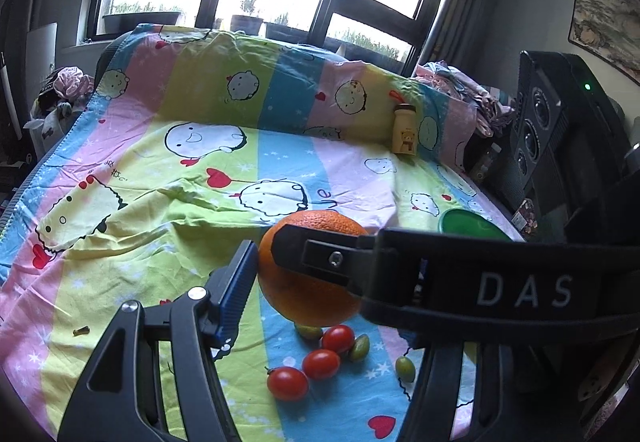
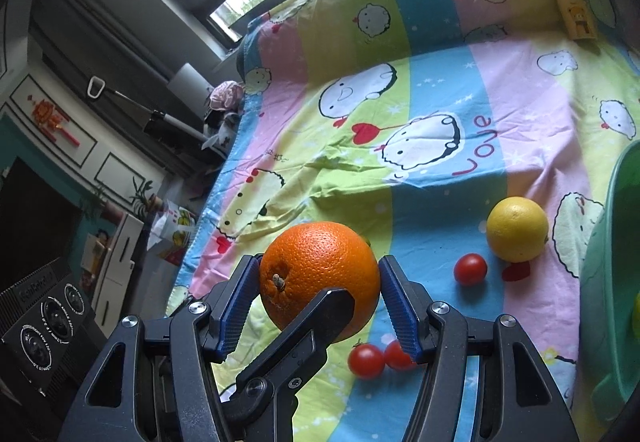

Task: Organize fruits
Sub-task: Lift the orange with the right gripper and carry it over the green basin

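- Right gripper (image 2: 320,292) grasps the orange (image 2: 316,270), lifted above the sheet (image 2: 432,90).
- Left gripper (image 1: 316,274) also clamps the orange.
- Tomatoes (image 1: 321,363) lie below; lemon (image 2: 517,229) right.

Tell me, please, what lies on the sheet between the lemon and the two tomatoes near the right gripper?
One red cherry tomato lies there, beside the lemon and farther up the bedsheet than the pair of tomatoes. The right wrist view shows this.

One orange (image 2: 320,274), one lemon (image 2: 517,228), three red tomatoes (image 1: 321,363), three green (image 1: 405,368).
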Tool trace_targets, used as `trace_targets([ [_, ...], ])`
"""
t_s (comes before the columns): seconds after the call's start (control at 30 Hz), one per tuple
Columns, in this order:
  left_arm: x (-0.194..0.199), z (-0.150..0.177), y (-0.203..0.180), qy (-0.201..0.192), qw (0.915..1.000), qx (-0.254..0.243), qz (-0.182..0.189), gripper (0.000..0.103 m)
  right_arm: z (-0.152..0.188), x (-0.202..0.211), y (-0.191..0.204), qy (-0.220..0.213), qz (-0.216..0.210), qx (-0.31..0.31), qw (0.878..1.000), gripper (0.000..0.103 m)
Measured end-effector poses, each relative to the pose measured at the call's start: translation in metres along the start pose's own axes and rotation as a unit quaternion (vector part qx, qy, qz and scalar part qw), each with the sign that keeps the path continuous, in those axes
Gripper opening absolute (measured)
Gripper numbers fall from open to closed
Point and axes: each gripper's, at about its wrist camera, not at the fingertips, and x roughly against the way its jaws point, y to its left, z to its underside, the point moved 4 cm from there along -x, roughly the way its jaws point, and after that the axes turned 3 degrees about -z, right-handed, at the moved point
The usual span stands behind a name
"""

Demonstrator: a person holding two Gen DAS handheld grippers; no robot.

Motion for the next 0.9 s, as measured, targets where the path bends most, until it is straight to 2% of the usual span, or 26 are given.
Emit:
trace_targets([
  [0.4,0.005,-0.019,-0.047,-0.028,0.9987,-0.030,0.029,0.061,-0.014,0.053,-0.013,-0.062,0.009,-0.009,0.998,0.064],
  [0.9,-0.010,-0.025,-0.108,-0.019,0.9962,-0.055,0.065,0.061,-0.018,0.103,-0.053,-0.098,0.029,-0.044,0.994,0.064],
])
